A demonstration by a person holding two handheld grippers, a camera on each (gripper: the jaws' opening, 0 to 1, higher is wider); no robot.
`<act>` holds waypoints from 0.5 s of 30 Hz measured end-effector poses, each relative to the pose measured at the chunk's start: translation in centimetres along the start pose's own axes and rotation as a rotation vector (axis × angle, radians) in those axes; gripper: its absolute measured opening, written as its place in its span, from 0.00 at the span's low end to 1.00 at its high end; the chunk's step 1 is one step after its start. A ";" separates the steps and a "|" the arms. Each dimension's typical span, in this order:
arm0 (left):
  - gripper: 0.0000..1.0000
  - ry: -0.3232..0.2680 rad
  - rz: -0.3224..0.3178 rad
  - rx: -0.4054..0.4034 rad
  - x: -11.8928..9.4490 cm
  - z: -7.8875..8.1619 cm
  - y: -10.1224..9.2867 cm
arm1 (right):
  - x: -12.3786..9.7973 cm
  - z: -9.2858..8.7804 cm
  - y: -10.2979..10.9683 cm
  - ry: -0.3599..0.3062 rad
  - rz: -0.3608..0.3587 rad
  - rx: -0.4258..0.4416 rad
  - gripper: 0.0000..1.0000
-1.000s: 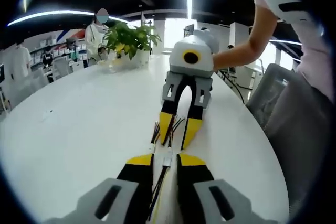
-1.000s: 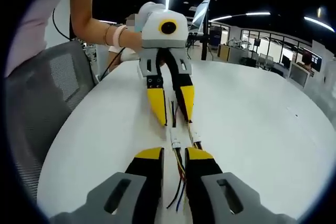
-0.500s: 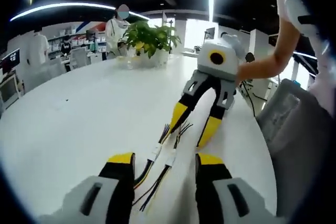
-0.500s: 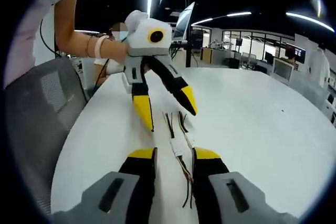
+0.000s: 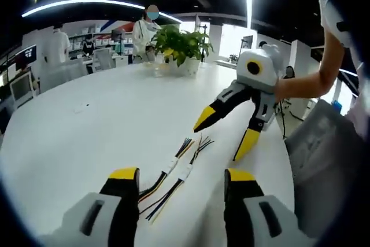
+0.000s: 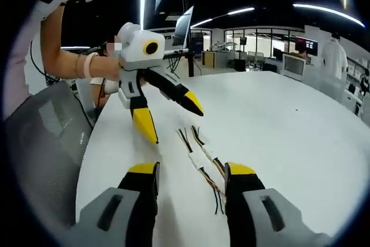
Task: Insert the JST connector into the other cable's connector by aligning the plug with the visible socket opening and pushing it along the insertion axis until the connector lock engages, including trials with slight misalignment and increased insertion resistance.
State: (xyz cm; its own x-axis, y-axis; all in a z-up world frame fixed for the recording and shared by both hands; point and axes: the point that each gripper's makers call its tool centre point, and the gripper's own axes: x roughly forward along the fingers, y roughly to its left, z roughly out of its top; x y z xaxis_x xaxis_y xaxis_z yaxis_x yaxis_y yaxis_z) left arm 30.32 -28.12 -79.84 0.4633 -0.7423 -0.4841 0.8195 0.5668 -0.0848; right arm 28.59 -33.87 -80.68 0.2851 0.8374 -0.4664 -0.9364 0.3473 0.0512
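Two thin cables lie side by side on the white table (image 5: 104, 120), each with a small white JST connector (image 5: 171, 165) (image 5: 186, 172) partway along and coloured wires fanning out at the far end. In the left gripper view my left gripper (image 5: 182, 176) is open, its jaws wide either side of the cables' near ends and touching nothing. Beyond the cables my right gripper (image 5: 222, 138) hangs over the table, open and empty. In the right gripper view the same connectors (image 6: 196, 161) (image 6: 207, 153) lie between my right gripper's (image 6: 192, 170) spread jaws, with the left gripper (image 6: 173, 122) open above them.
A potted plant (image 5: 180, 45) stands at the table's far side, with people (image 5: 148, 27) behind it. A grey chair (image 6: 43, 137) sits at the table's edge beside the person's arm (image 6: 69, 65). A monitor (image 6: 184, 24) stands at the far end.
Both grippers have opened from nearly shut around the cables and drawn back and up. The cables have been let go and lie loose on the table.
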 end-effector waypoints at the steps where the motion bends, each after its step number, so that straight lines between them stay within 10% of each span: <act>1: 0.59 -0.002 0.012 -0.007 -0.3 0.0 0.1 | -0.1 0.1 0.0 -0.003 -0.008 0.008 0.49; 15: 0.92 -0.002 0.126 -0.081 -2.7 0.2 0.4 | -1.9 1.8 -0.1 -0.044 -0.137 0.132 0.81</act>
State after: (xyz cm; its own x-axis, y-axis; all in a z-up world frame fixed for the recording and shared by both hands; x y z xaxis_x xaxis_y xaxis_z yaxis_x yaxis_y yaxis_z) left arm 29.46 -25.93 -78.42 0.5614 -0.6646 -0.4932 0.7250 0.6823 -0.0942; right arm 28.55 -34.73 -78.18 0.4191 0.7951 -0.4383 -0.8540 0.5091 0.1070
